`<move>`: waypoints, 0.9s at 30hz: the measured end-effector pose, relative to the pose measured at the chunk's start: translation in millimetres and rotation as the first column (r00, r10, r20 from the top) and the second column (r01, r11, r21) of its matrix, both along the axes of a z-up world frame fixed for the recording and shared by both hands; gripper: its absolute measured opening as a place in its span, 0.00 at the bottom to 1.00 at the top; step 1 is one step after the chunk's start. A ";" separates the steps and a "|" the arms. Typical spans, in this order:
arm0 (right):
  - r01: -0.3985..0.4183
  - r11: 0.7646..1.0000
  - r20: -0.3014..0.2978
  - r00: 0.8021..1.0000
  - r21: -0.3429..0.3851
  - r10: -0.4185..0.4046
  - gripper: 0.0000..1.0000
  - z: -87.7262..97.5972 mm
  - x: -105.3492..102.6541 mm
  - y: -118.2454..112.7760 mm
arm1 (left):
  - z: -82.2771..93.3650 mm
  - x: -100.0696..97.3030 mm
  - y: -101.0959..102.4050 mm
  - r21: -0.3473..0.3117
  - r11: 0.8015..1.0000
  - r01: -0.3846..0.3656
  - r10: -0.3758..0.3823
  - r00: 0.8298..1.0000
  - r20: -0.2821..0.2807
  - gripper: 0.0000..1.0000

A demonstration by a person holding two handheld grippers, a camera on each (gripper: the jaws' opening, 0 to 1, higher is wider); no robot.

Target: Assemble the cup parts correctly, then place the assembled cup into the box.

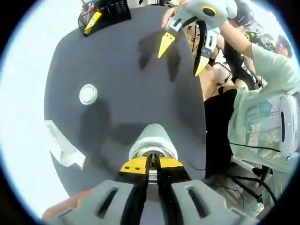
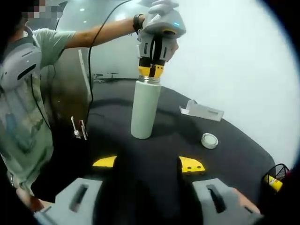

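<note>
In the left gripper view, the left gripper (image 1: 151,165) has its yellow-tipped jaws clenched on the rim of the white cup body (image 1: 153,140), which stands directly ahead of it on the dark round table (image 1: 122,61); the round white lid (image 1: 88,93) lies farther ahead and to its left, a folded white box (image 1: 63,147) sits at the table edge to the left, and the right gripper (image 1: 183,56) hangs spread apart at the far side. In the right gripper view, the right gripper (image 2: 148,164) is released, jaws wide apart over bare table, with the cup body straight ahead and held at its top by the left gripper, the lid just ahead to the right, and the box beyond the lid.
</note>
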State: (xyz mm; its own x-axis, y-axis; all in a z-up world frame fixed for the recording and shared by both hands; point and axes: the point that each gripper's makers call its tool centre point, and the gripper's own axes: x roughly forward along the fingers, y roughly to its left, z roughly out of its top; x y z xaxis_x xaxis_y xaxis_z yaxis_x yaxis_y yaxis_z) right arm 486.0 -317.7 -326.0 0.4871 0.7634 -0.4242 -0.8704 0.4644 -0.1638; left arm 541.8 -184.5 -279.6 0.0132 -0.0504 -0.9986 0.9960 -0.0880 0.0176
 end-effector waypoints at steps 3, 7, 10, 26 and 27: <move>0.000 1.000 -0.001 1.000 -0.004 0.000 0.46 -1.2 -0.6 0.3 | 1.2 0.7 0.7 0.001 1.000 -0.002 0.002 1.000 0.001 0.06; 0.000 1.000 -0.001 1.000 -0.003 0.000 0.46 -1.5 -1.4 0.6 | 5.0 1.6 2.2 0.001 1.000 0.002 -0.002 1.000 0.006 0.07; 0.000 1.000 -0.001 1.000 -0.003 0.000 0.46 -1.4 -1.7 0.9 | 11.5 1.2 1.9 -0.013 1.000 0.001 -0.001 1.000 0.004 0.07; 0.046 0.998 0.007 0.999 0.038 -0.046 0.46 -2.9 15.0 -4.0 | 75.2 1.1 -3.1 -0.411 0.911 0.030 -0.027 1.000 0.014 0.07; 0.050 0.998 0.007 0.999 0.043 -0.050 0.46 -3.4 16.5 -4.6 | 79.8 1.1 -1.1 -0.448 0.894 0.018 -0.015 1.000 0.010 0.07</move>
State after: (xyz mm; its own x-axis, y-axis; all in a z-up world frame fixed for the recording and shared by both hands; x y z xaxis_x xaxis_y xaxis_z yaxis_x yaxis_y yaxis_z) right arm 502.5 -322.2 -329.4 0.5286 0.7552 -0.3876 -0.8445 0.5143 -0.1495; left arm 542.9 -185.6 -199.8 0.0141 -0.4924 -0.8703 0.9942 -0.0860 0.0648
